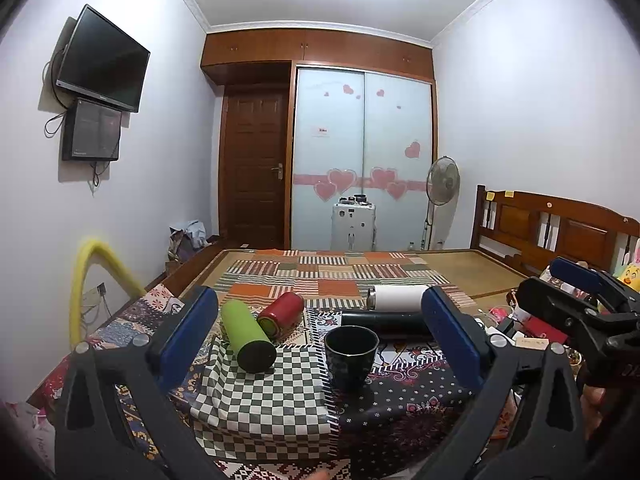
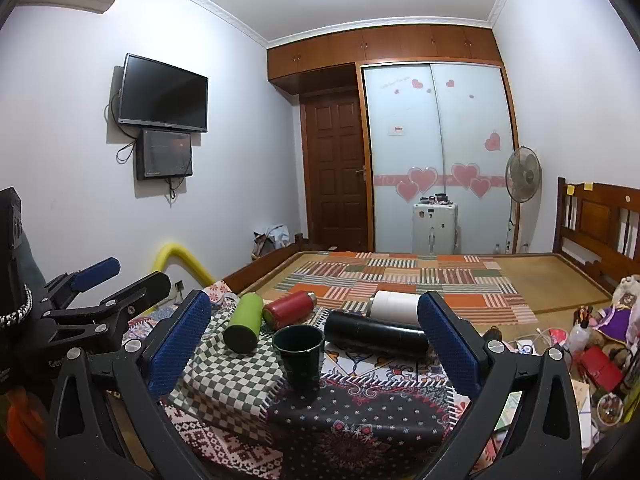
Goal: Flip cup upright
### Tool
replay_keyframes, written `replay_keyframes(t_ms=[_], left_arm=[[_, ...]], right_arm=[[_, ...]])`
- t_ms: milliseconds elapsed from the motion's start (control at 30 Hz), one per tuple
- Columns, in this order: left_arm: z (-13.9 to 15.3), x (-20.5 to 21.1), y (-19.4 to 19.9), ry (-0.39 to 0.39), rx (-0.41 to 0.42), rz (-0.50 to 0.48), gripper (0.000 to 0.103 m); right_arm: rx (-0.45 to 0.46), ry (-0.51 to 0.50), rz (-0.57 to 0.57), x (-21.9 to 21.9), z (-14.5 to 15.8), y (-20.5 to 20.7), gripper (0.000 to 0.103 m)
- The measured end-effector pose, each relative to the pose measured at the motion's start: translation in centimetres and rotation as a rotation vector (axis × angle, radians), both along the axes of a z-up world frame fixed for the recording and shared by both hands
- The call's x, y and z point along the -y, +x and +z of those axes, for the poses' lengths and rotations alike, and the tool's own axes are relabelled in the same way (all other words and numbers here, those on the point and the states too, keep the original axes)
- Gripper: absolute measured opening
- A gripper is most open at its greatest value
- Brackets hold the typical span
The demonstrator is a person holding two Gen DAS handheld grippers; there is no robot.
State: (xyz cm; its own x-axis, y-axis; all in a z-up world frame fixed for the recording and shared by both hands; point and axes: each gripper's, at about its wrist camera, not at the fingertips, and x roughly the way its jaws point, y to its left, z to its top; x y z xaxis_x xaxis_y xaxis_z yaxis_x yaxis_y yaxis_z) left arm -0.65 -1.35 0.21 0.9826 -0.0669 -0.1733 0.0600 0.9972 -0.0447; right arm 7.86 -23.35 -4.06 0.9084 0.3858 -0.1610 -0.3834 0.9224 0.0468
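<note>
A dark green cup (image 1: 351, 356) stands upright, mouth up, on the patterned cloths of the bed; it also shows in the right wrist view (image 2: 299, 354). My left gripper (image 1: 320, 336) is open and empty, its blue pads wide apart, held back from the cup. My right gripper (image 2: 314, 336) is open and empty too, also short of the cup. The right gripper shows at the right edge of the left wrist view (image 1: 576, 292), and the left gripper at the left edge of the right wrist view (image 2: 108, 280).
Four bottles lie on their sides behind the cup: green (image 1: 248, 334), red (image 1: 280, 315), black (image 1: 384, 323) and white (image 1: 396, 298). A checkered cloth (image 1: 264, 396) lies left of the cup. Clutter sits at the right (image 2: 592, 360). A wooden headboard (image 1: 552, 228) stands far right.
</note>
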Motion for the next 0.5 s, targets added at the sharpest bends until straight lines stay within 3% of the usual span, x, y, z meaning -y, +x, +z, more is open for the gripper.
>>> replay_keyframes(t_ms=[500], left_arm=[[-0.17, 0.11, 0.21, -0.002, -0.006, -0.009, 0.103]], right_arm=[[-0.003, 0.002, -0.005, 0.15, 0.0, -0.1, 0.103]])
